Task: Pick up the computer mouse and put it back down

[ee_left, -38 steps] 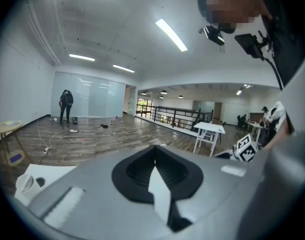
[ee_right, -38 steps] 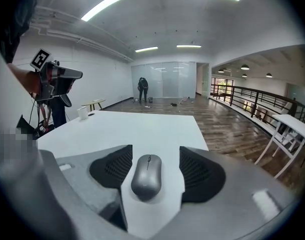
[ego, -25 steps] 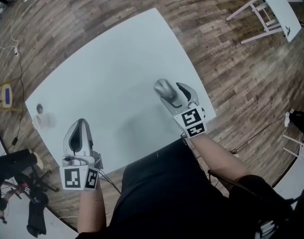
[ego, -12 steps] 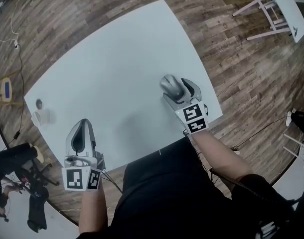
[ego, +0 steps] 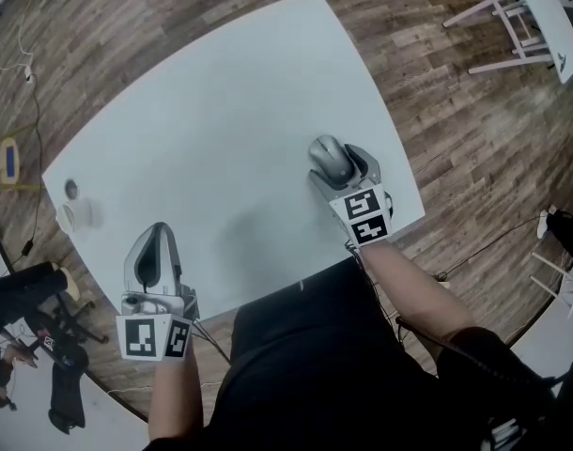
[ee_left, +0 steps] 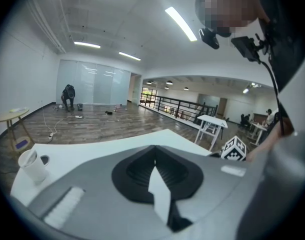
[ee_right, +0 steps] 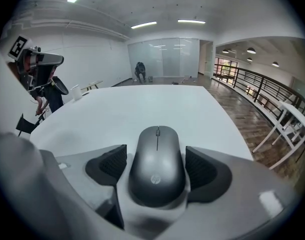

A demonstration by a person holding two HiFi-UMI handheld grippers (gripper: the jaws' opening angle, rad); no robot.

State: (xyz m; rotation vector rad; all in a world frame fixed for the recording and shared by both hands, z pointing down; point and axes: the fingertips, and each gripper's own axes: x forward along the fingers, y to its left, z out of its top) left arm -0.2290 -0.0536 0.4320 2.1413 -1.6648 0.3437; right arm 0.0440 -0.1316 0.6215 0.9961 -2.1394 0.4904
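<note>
The wooden floor (ego: 437, 92) fills the edges of the head view. On it the pale table (ego: 202, 139) runs as a big tilted slab from the left edge to the upper middle of the frame. A small white side table (ego: 526, 7) stands in the upper right corner.

My left claw (ego: 153, 256) hangs at the lower left, over the near edge of the table. In the left gripper view its dark pads (ee_left: 142, 171) meet in one line, closed with nothing between them.

My right claw (ego: 338, 169) sits right of centre, by the table's right edge, and tips downward. Its jaws have just been opening and now stand wide. In the right gripper view a pad (ee_right: 110, 165) stands on either side of the mouse (ee_right: 157, 154) without pressing on it, and a thin gap shows on the right.

The grey mouse (ego: 330, 158) lies on the table between those jaws. Its long axis runs parallel to them. In the right gripper view it points straight up the frame, with the wheel end farthest from me and the logo end nearest. In the head view its nose aims toward the top of the frame, leaning a little left.

A small white cup (ego: 66, 216) stands far off near the table's left corner, well apart from the mouse.
</note>
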